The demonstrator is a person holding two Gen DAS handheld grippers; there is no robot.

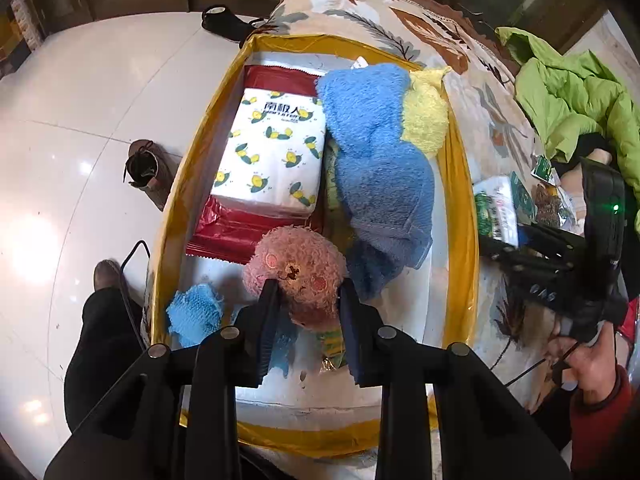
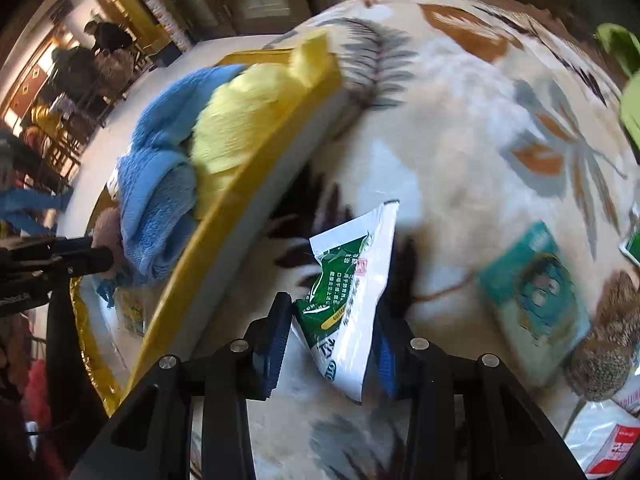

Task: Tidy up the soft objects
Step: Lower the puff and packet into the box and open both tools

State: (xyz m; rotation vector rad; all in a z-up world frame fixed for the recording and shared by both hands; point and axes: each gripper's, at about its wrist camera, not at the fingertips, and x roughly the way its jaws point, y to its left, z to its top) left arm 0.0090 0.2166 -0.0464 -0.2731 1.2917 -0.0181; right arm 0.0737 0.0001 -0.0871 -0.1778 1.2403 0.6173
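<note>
Left claw (image 1: pixel 308 304) pinches pink plush toy (image 1: pixel 296 270) w/ jaws squeezing its head, light & squashy; right claw (image 2: pixel 332 344) grips crinkly, slippery-looking packet (image 2: pixel 346 300) mid-body.

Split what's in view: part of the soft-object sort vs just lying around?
Job: pink plush toy in left gripper; green-white sachet in right gripper; blue towel; yellow cloth; tissue pack; gold-rimmed box.

Lying about: boot; green jacket.
</note>
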